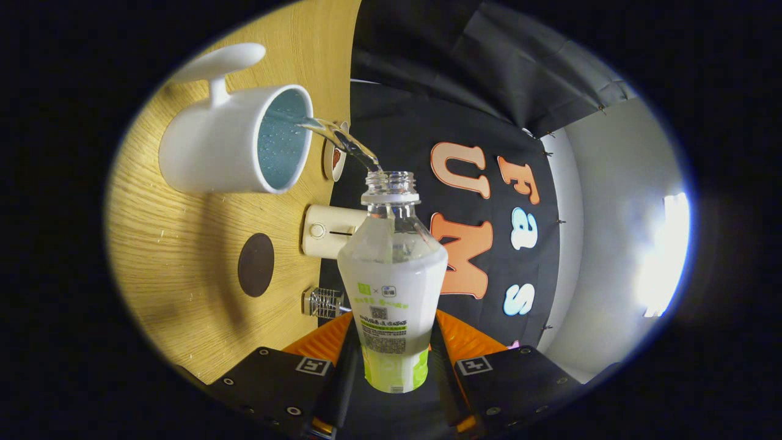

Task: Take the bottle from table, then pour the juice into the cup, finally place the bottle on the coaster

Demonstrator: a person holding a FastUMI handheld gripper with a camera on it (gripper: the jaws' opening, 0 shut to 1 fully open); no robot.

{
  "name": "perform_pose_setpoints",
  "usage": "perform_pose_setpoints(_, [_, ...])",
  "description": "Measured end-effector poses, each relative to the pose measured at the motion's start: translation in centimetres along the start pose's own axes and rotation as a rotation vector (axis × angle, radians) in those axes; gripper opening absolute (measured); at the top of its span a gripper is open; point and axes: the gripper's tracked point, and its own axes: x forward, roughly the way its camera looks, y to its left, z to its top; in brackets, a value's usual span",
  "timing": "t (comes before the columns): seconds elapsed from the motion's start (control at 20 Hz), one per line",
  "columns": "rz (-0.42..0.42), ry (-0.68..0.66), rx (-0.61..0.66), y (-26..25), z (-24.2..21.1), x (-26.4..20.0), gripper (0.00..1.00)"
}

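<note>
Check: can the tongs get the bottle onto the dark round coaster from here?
Probably yes, once pouring stops. The tongs grip the bottle, now streaming into the white cup. The brown coaster lies bare on the wooden table, apart from the cup.

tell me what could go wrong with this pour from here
1. The stream leaves the bottle and enters the cup close to its rim; a small wobble could spill onto the table.
2. The gripper clamps the bottle low down, so it could twist or slip.
3. The coaster sits close to the cup, so setting down might bump it.
</note>
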Motion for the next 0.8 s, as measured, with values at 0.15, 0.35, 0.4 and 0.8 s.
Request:
perform_pose_setpoints(0.15, [-0.013,-0.001,-0.007,-0.1,0.0,-0.2,0.6])
perform_pose_setpoints(0.35, [-0.025,-0.005,-0.026,-0.7,0.1,-0.3,0.6])
perform_pose_setpoints(0.4, [-0.028,-0.002,-0.028,-0.8,0.1,-0.3,0.6])
perform_pose_setpoints(0.8, [-0.04,0.0,-0.062,-1.3,-0.2,-0.4,0.6])
